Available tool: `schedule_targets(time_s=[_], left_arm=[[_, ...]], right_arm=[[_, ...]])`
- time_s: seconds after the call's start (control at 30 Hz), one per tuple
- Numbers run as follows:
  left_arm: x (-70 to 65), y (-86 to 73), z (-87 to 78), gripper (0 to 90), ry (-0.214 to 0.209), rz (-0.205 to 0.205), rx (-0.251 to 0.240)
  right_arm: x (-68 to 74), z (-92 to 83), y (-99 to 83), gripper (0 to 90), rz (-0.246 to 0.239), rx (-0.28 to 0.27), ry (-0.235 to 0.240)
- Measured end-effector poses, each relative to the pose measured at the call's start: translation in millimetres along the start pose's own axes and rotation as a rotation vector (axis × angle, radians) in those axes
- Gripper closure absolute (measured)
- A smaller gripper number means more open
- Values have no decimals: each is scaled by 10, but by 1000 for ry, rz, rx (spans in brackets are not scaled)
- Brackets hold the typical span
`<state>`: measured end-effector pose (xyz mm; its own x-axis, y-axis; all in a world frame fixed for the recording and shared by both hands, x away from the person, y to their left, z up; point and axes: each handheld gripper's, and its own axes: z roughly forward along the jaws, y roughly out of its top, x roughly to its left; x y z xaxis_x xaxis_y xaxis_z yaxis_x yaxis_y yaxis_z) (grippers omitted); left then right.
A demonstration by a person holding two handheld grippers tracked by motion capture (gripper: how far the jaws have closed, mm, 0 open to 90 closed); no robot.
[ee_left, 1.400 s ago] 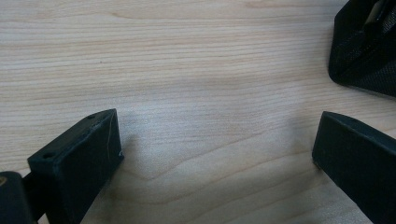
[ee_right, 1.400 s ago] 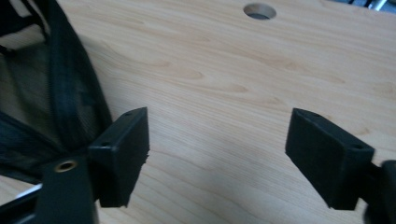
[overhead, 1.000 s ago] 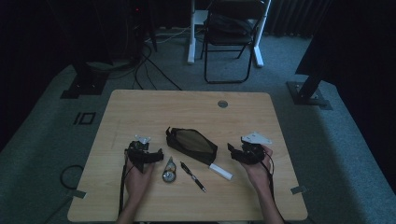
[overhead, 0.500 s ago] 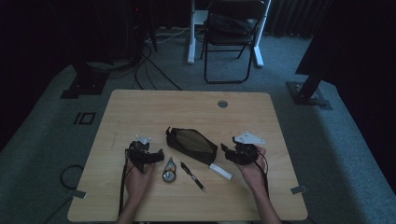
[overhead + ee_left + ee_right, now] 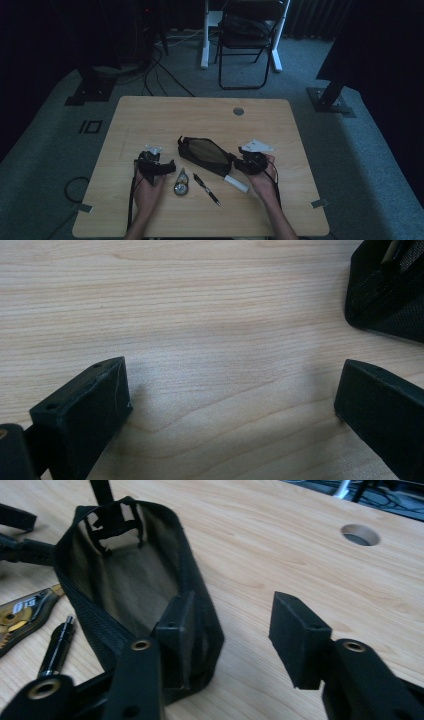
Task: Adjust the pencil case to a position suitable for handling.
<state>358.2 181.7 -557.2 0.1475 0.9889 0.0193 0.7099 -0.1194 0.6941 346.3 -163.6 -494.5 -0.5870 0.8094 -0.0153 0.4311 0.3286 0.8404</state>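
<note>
Left gripper (image 5: 172, 165): rests on the table (image 5: 150, 120) at the left, hand unmoved across the 3 high-view pictures. Jaws stand wide apart over bare wood, nothing between them; the corner of the pouch shows at the upper right of the left gripper view, apart from the jaws.

Pouch (image 5: 206, 155): black, zip mouth open, lying mid-table between the 2 grippers. Long axis runs diagonally in the high view, from upper left down to lower right; the lower-right end points at the right hand. Tape dispenser (image 5: 180, 182), pen (image 5: 206, 182) and a white tube (image 5: 236, 183) lie just in front of it.

Right gripper (image 5: 235, 162): has slid left from the table's right side up to the pouch's near end. Jaws have just been closing, now about half open. In the right gripper view 1 jaw sits inside the open mouth, the other outside, with the pouch's side wall (image 5: 200, 610) between them, not yet pinched.

Judgement: a grip on the pouch rim is being set up, probably to hold the mouth open for loading.
</note>
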Motion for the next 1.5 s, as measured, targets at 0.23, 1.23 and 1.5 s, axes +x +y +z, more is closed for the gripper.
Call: schedule_targets(time_s=[0.23, 1.23, 1.5], left_arm=[[0, 0, 1, 15, 0, 0, -1], [-6, -3, -2, 16, -4, 4, -2], [-7, -3, -2, 16, -4, 4, -2]], right_arm=[[91, 154, 30, 544, -21, 25, 34], [-85, 52, -189, 648, -97, 79, -3], [-83, -22, -243, 642, -111, 77, 3]])
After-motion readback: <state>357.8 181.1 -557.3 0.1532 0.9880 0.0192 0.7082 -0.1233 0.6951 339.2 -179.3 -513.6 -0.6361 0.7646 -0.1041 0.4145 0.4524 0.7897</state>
